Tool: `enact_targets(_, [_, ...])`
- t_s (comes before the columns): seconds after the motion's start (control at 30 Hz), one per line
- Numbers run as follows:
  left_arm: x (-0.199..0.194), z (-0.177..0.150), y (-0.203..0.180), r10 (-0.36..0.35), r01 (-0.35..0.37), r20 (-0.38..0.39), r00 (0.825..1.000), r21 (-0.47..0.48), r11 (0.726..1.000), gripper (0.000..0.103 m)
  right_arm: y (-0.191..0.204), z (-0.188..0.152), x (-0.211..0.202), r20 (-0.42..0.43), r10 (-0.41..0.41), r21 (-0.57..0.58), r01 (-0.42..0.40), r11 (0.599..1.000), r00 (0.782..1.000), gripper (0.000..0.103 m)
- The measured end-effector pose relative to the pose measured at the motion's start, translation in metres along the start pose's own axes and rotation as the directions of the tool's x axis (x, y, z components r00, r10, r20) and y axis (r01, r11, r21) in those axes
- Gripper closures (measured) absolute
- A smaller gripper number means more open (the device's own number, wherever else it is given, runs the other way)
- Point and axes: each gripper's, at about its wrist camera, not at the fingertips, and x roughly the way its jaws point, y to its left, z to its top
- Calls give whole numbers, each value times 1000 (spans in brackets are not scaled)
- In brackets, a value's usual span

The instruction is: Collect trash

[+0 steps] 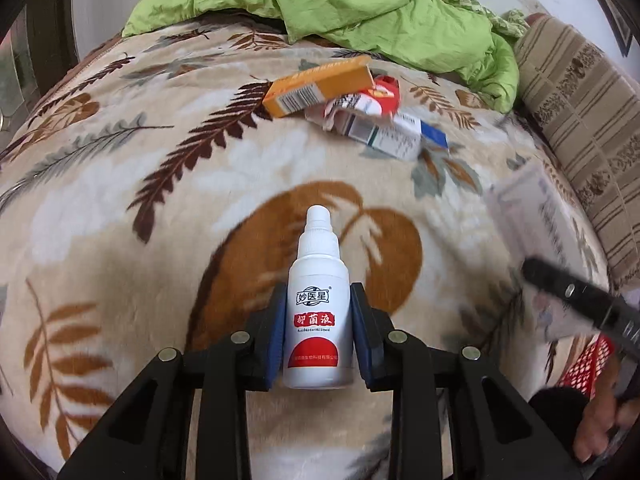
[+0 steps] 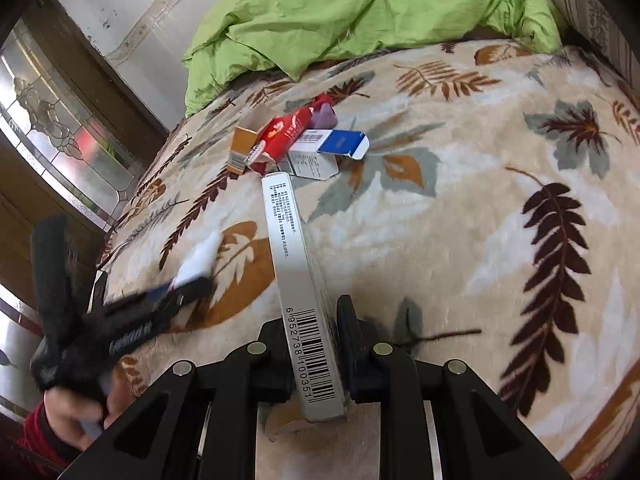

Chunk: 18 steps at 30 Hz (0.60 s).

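Note:
My left gripper point(image 1: 319, 294) is shut on a white plastic bottle point(image 1: 318, 320) with a red label; its blue pads point(image 1: 276, 332) press both sides, and the nozzle points away from me. In the right wrist view that bottle point(image 2: 202, 254) and the left gripper point(image 2: 180, 292) show blurred at the left. My right gripper point(image 2: 316, 314) is shut on a long grey-white carton point(image 2: 298, 280) with a barcode. Further back on the leaf-patterned blanket point(image 1: 120, 200) lies a small pile: an orange box point(image 1: 316, 88), a red wrapper point(image 1: 386, 94) and a white-and-blue box point(image 1: 400, 134).
A crumpled green quilt point(image 1: 340, 0) lies behind the pile. A striped brown cushion point(image 1: 580, 128) borders the blanket on the right. A glass-panelled door point(image 2: 52, 128) stands beyond the blanket's left edge. A person's hand point(image 2: 76, 408) in a red sleeve holds the left gripper.

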Motion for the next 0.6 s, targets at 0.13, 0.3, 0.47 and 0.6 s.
enact_targets(0.13, [4, -3, -5, 41, -42, 39, 998, 20, 999, 74, 6, -7, -6, 23, -11, -10, 11, 1000, 1000, 83])
enact_targets(0.3, [-4, -4, -12, 74, -79, 113, 991, 44, 996, 74, 16, -14, -18, 92, -28, -54, 33, 998, 995, 83])
enact_targets(0.47, [-35, -12, -16, 104, -115, 214, 971, 42, 992, 74, 12, -15, -26, 130, -33, -30, 38, 999, 991, 83])
enact_targets(0.6, [-60, -24, -25, 148, -174, 302, 942, 62, 983, 74, 18, -16, -27, 141, -46, -54, 54, 997, 989, 83])
